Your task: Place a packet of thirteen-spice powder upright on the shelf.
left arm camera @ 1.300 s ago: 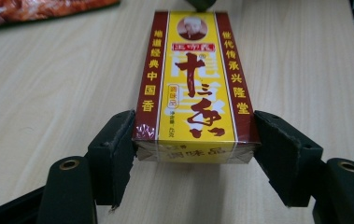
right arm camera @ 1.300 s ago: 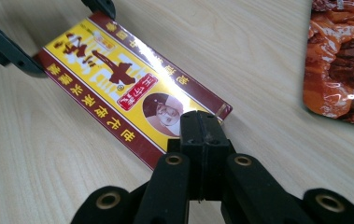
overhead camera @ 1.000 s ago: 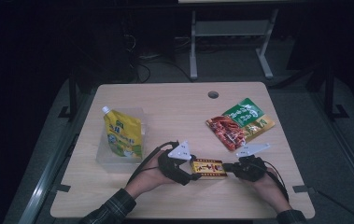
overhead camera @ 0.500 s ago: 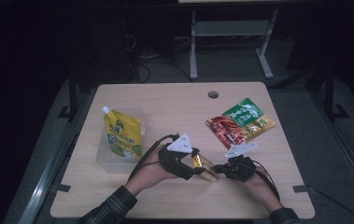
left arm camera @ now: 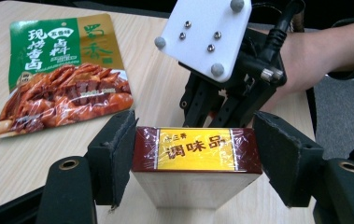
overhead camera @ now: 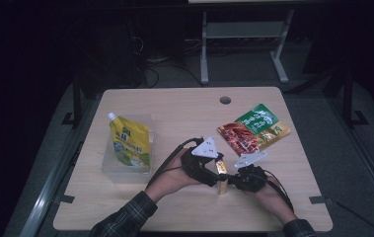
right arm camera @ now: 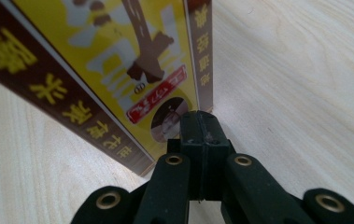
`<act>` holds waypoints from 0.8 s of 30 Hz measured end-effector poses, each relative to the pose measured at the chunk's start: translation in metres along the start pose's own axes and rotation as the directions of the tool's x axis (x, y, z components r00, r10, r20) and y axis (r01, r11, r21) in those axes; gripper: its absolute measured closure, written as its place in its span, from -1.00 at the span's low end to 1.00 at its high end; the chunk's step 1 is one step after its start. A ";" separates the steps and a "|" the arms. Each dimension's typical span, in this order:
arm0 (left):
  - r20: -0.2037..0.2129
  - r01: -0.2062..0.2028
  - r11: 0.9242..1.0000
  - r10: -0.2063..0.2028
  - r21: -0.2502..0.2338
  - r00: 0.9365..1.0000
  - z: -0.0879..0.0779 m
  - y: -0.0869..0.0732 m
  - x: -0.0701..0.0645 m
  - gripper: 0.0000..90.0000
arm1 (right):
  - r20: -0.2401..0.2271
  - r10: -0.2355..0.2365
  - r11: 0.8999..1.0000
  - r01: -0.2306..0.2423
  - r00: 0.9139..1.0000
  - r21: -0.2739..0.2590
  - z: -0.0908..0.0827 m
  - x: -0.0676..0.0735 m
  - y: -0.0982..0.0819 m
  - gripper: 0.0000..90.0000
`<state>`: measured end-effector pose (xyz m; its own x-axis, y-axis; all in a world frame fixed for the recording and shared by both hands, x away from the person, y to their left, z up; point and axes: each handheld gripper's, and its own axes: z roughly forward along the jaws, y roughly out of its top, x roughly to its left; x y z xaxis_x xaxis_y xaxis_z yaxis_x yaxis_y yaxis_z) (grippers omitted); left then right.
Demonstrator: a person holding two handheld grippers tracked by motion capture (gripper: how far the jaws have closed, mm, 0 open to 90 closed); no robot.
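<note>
A dark red and yellow seasoning box [overhead camera: 221,184] stands on its edge on the wooden table [overhead camera: 174,113], near the front middle. My left gripper [overhead camera: 218,173] is shut on it: in the left gripper view the box [left arm camera: 195,150] sits between the two pads [left arm camera: 118,154], which press on its short ends. My right gripper [overhead camera: 236,180] comes in from the right with its jaws shut. In the right gripper view its closed tips [right arm camera: 201,122] rest against the box's yellow printed face [right arm camera: 118,60]. Across the box, the left gripper view shows the right gripper's white plate [left arm camera: 205,35].
A yellow spouted pouch [overhead camera: 129,143] lies on a clear tray [overhead camera: 111,167] at the left. A red and green snack bag [overhead camera: 253,131] lies flat at the right, just behind the grippers. A cable hole [overhead camera: 225,100] is near the table's far edge.
The box lay flat between the grippers and now stands tipped up on its edge. My left gripper has risen with it. The right gripper has shifted slightly left toward the box.
</note>
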<state>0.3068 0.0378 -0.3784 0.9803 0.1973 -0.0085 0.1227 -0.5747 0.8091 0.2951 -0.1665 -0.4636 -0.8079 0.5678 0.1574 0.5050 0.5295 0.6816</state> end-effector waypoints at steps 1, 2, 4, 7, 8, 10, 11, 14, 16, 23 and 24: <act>0.000 0.005 1.000 -0.005 -0.005 1.000 0.001 0.000 0.000 -0.30 | -0.002 0.001 1.000 -0.001 1.000 -0.003 0.000 0.000 0.000 1.00; 0.002 0.005 1.000 -0.005 -0.007 1.000 0.001 0.000 0.001 -0.30 | -0.001 0.005 1.000 -0.005 1.000 -0.004 -0.001 0.000 0.000 1.00; 0.012 0.010 1.000 -0.010 -0.010 1.000 0.001 0.000 0.001 -0.32 | 0.002 0.008 1.000 -0.008 1.000 -0.006 -0.002 0.000 0.000 0.98; 0.013 0.014 1.000 -0.014 -0.025 1.000 0.000 0.001 0.002 -0.38 | 0.008 0.017 1.000 -0.017 1.000 -0.011 -0.004 0.000 0.000 0.94; 0.015 0.013 1.000 -0.013 -0.027 1.000 0.000 0.001 0.002 -0.39 | 0.012 0.012 1.000 -0.012 1.000 -0.017 -0.005 0.000 0.000 0.92; 0.016 0.021 0.999 -0.020 -0.029 1.000 -0.001 0.001 0.001 -0.42 | 0.020 0.018 1.000 -0.018 1.000 -0.020 -0.008 0.000 0.000 0.87; 0.017 0.020 0.999 -0.019 -0.032 1.000 -0.002 0.002 0.000 -0.45 | 0.022 0.024 0.999 -0.024 0.999 -0.023 -0.010 0.000 0.000 0.86; 0.015 0.015 0.999 -0.015 -0.042 1.000 -0.008 0.002 0.000 -0.48 | 0.030 0.036 0.999 -0.035 0.999 -0.039 -0.017 0.001 -0.002 0.85; 0.013 0.019 0.999 -0.018 -0.049 1.000 -0.013 0.002 -0.001 -0.49 | 0.036 0.042 0.998 -0.040 0.998 -0.043 -0.022 0.001 -0.005 0.88; -0.016 0.026 0.999 -0.027 -0.041 1.000 -0.035 -0.009 -0.003 -0.50 | 0.035 0.045 0.998 -0.043 0.998 -0.044 -0.039 0.014 -0.017 1.00; -0.020 0.029 0.999 -0.030 -0.036 0.999 -0.037 -0.012 -0.004 -0.50 | 0.033 0.032 0.999 -0.030 0.999 -0.042 -0.039 0.017 -0.018 1.00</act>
<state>0.2953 0.0732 -0.3668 0.9729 0.2303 -0.0204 0.1453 -0.5401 0.8290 0.2603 -0.1909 -0.4452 -0.7812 0.6046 0.1554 0.5158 0.4849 0.7063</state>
